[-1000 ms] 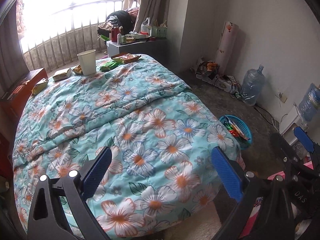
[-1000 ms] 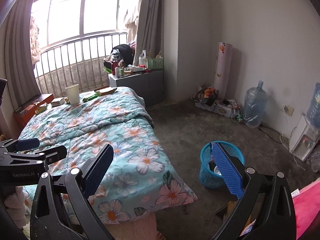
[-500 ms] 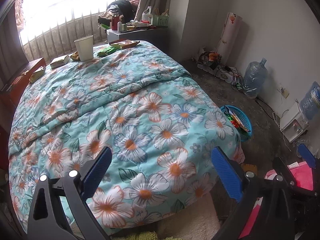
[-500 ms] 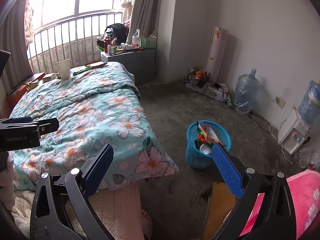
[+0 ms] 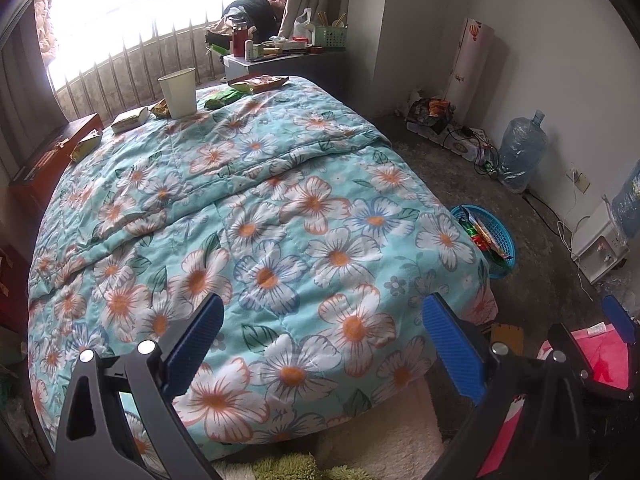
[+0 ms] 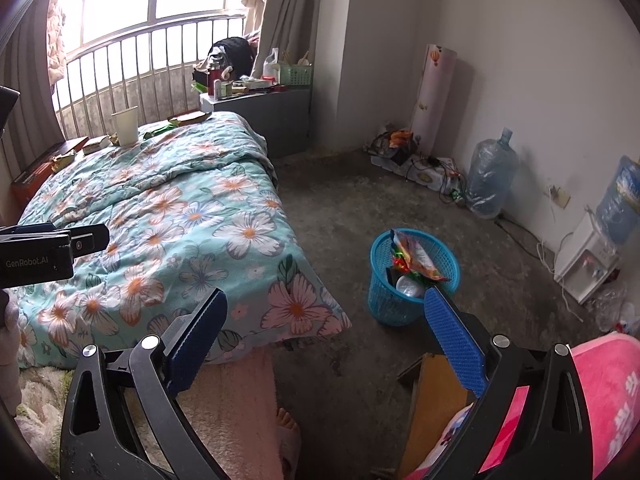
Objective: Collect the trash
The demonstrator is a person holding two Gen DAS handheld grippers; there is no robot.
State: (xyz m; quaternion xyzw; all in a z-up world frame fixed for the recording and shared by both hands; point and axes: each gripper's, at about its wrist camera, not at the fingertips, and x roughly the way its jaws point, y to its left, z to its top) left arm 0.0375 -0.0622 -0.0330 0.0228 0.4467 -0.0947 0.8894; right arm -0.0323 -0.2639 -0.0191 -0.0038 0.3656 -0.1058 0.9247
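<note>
Left wrist view, near: left gripper [image 5: 320, 344] is hanging over the foot of the quilt [image 5: 280, 216], jaws wide apart, holding nothing.
Right wrist view, near: right gripper [image 6: 324, 328] is sitting low in the frame, jaws spread, also holding nothing; a bare foot [image 6: 286, 424] is showing at the bottom centre.
Middle, right of frame: bin [image 6: 412, 276] is standing on the floor just beside the bed's corner, already holding wrappers [image 6: 416, 258].
Far, upper left of frame: trash is lying at the head of the quilt, well apart from both grippers: cup [image 5: 178, 92] upright, green packet [image 5: 222, 98] and orange packet [image 5: 260, 83] to its right, boxes [image 5: 129, 119] and another packet [image 5: 85, 145] to its left.
Step, as I judge it: reaching is not yet begun; the far row is waiting to be collected.
Risk, cup: it is standing on soft bedding, so a nudge from one jaw could be tipping it; whether it holds liquid cannot be told.
Risk, packets: flat wrappers on a quilt are likely slipping from the pads, or the jaws are pinching fabric with them.
Risk, carry: the bin's mouth is partly blocked by a tall wrapper, so a drop could be landing on the floor.
</note>
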